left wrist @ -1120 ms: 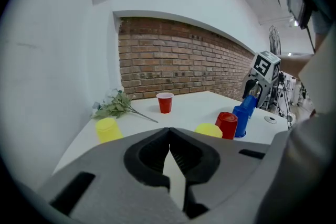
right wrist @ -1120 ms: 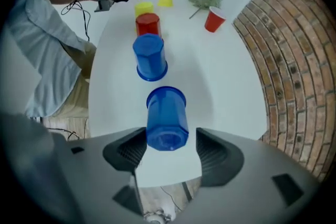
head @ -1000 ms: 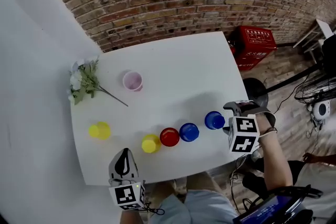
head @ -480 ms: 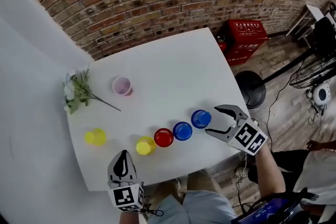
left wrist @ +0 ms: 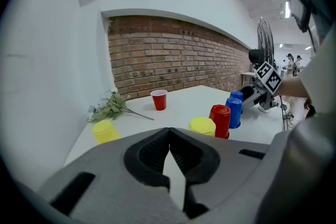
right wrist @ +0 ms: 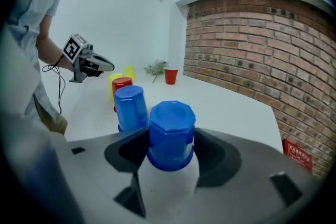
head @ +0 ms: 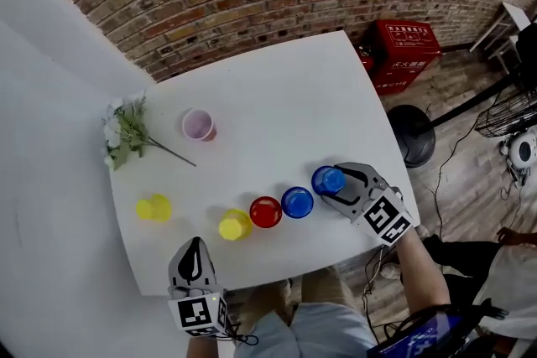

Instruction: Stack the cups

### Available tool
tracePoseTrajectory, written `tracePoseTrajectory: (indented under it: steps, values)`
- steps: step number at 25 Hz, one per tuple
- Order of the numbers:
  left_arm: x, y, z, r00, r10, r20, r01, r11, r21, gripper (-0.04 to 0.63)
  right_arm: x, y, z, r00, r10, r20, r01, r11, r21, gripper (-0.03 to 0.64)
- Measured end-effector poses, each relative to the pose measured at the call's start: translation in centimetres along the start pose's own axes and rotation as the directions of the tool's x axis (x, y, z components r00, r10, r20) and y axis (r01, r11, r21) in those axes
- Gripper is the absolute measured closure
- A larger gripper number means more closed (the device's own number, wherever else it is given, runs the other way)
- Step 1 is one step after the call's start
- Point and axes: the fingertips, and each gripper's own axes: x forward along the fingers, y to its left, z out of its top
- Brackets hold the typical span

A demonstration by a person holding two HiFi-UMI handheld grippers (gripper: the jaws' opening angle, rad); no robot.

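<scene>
Two jaws of the right gripper [head: 336, 185] hug the end blue cup [right wrist: 170, 132], one against each side.
The cup stands upside down on the white table [head: 277, 109], last in a row. Right beside it is a second blue cup [head: 297, 202], crowding the left-hand jaw, then a red cup [head: 266, 212] and a yellow cup [head: 234, 225], all upside down. A lone yellow cup [head: 156, 207] stands well apart. Over at the table's near edge the left gripper [head: 195, 246] has its jaws pressed together on nothing. The head view gives the flowers [head: 124, 132], the upright cup's [head: 198, 125] pale inside and a red crate [head: 405, 53] on the floor. The left gripper view shows that cup's red outside.
</scene>
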Motion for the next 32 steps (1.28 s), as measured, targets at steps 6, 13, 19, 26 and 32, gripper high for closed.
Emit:
tracePoseTrajectory:
  steps: [6, 13, 19, 26, 32]
  values:
    - [-0.6, 0.3, 0.3, 0.999, 0.018, 0.038, -0.018, 1.0, 0.013, 0.586, -1.4, -1.9, 0.4, 0.997, -0.074, 0.038, 0.071, 0.995, 0.064, 0.357]
    - [-3.5, 0.3, -0.7, 0.997, -0.042, 0.072, 0.04, 0.999, 0.031, 0.586, -5.7, -0.8, 5.0, 0.982, -0.175, 0.073, 0.165, 0.977, 0.133, 0.359]
    - [-5.5, -0.3, -1.4, 0.99, -0.092, 0.11, 0.091, 0.996, 0.016, 0.586, -6.9, 3.1, 10.4, 0.98, -0.15, 0.129, 0.136, 0.984, 0.113, 0.357]
    - [-7.4, 0.3, -2.6, 0.989, -0.092, 0.113, 0.092, 0.996, 0.007, 0.586, -7.3, 1.3, 6.0, 0.964, -0.267, 0.01, 0.264, 0.957, 0.118, 0.354]
    - [-6.8, -0.4, -3.9, 0.994, -0.092, 0.055, 0.091, 0.996, 0.015, 0.586, -4.2, -1.8, -1.1, 0.957, -0.277, -0.081, 0.287, 0.942, 0.171, 0.351]
